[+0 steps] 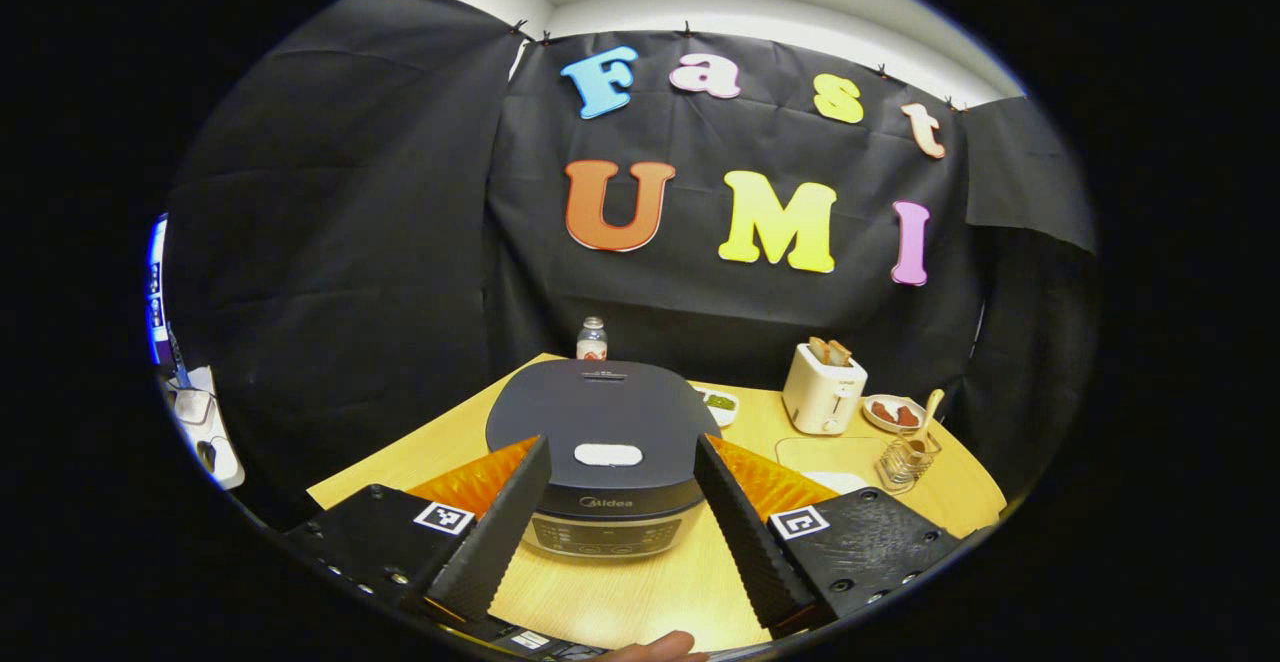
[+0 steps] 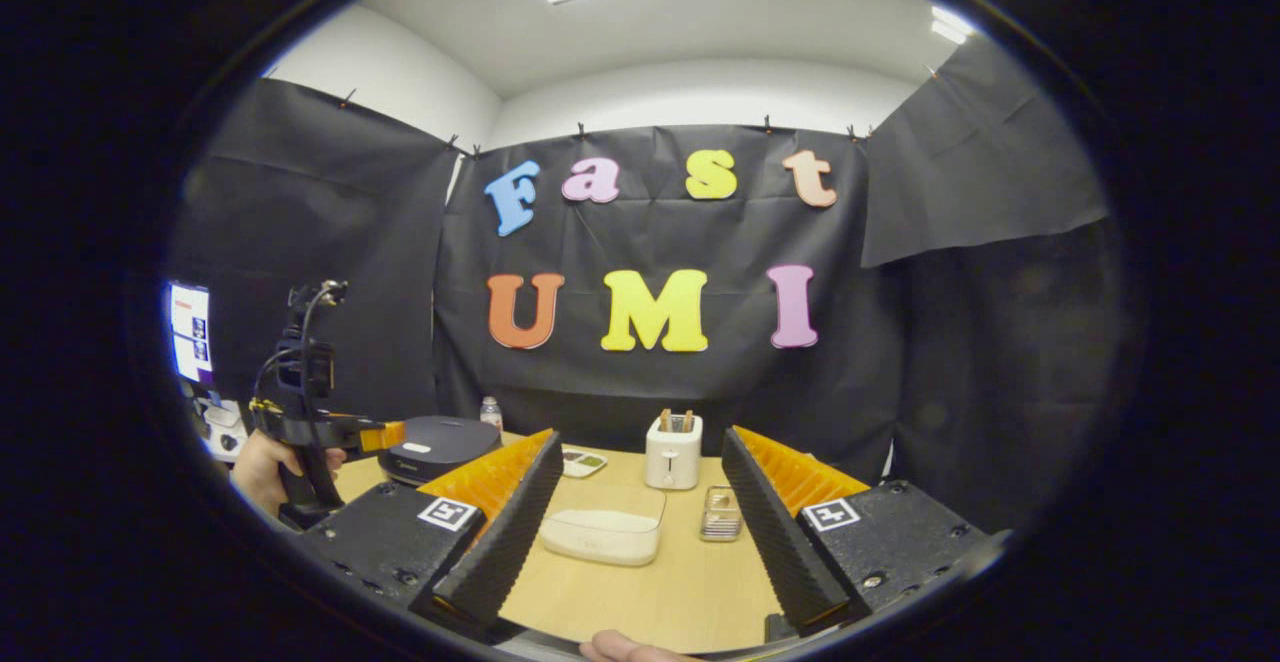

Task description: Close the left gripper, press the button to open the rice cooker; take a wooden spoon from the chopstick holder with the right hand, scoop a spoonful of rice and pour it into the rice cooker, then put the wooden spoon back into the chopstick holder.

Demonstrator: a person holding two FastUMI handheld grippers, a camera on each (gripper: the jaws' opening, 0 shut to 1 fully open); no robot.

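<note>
Two grippers are held wide apart in their fingers, with nothing between them. In the left gripper view, the left gripper (image 1: pixel 620 502) is aimed at the rice cooker (image 1: pixel 600 437), whose dark lid is seen down and whose pale oval button (image 1: pixel 608 454) sits between the spread fingers, apart from them. The cooker stands on the wooden table (image 1: pixel 620 592) near its left end. Farther right, the wire chopstick holder (image 1: pixel 908 457) is seen with the wooden spoon (image 1: pixel 930 412) standing in it, just in front of a white toaster (image 1: pixel 823 389) and a small dish (image 1: pixel 893 412).

In the right gripper view, the right gripper (image 2: pixel 640 512) is released as well and is pointed at a clear container of rice (image 2: pixel 605 525), with the chopstick holder (image 2: pixel 720 514) just beside that container.

No step of the task is judged done yet. A risk is judged to lie in the open left fingers: if they are not clenched first, the button could be straddled and missed, or the cooker pushed along the table. Later, the light wire holder could be tipped if the spoon is pulled at a slant, and rice could be spilled between container and cooker, which stand well apart.
</note>
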